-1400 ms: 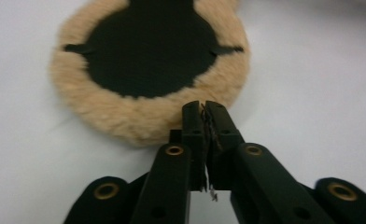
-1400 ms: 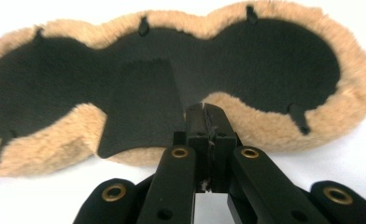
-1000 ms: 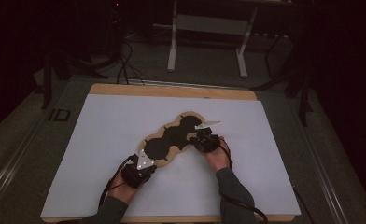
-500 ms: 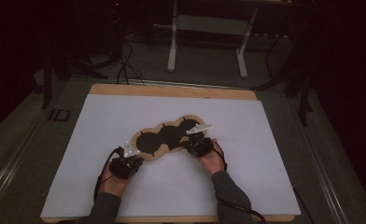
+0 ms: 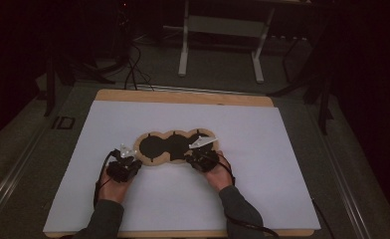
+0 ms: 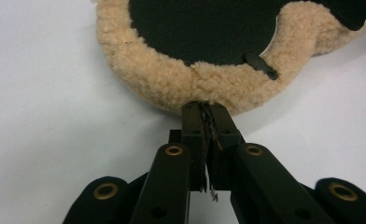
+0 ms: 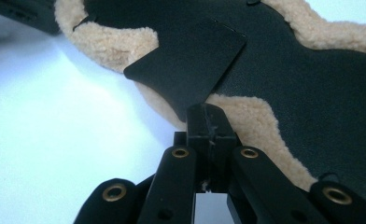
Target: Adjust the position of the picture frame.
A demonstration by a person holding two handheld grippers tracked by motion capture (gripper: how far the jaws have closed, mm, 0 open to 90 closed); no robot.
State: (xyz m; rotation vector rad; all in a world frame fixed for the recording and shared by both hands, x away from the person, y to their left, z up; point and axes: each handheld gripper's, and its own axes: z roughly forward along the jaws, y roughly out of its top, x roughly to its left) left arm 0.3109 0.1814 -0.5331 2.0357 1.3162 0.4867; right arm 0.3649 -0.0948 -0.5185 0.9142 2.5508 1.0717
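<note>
A lobed pad (image 5: 175, 145) with a tan fleece rim and black middle lies flat on the white sheet (image 5: 262, 149), long side running left to right. My left gripper (image 5: 133, 158) is at its left end; in the left gripper view the jaws (image 6: 203, 109) are shut on the fleece rim (image 6: 148, 79). My right gripper (image 5: 193, 157) is at the near edge towards the right. In the right gripper view it (image 7: 210, 112) is shut on the pad's edge, just below a folded black flap (image 7: 190, 65).
The white sheet covers a wooden board (image 5: 183, 97), with bare sheet on all sides of the pad. Beyond the board stand a metal frame's legs (image 5: 184, 45) and cables (image 5: 133, 69) on the dark floor.
The pad has swung from a diagonal lie to lying left to right. My left gripper moved left and away with its end; my right gripper held its end and shifted slightly nearer.
</note>
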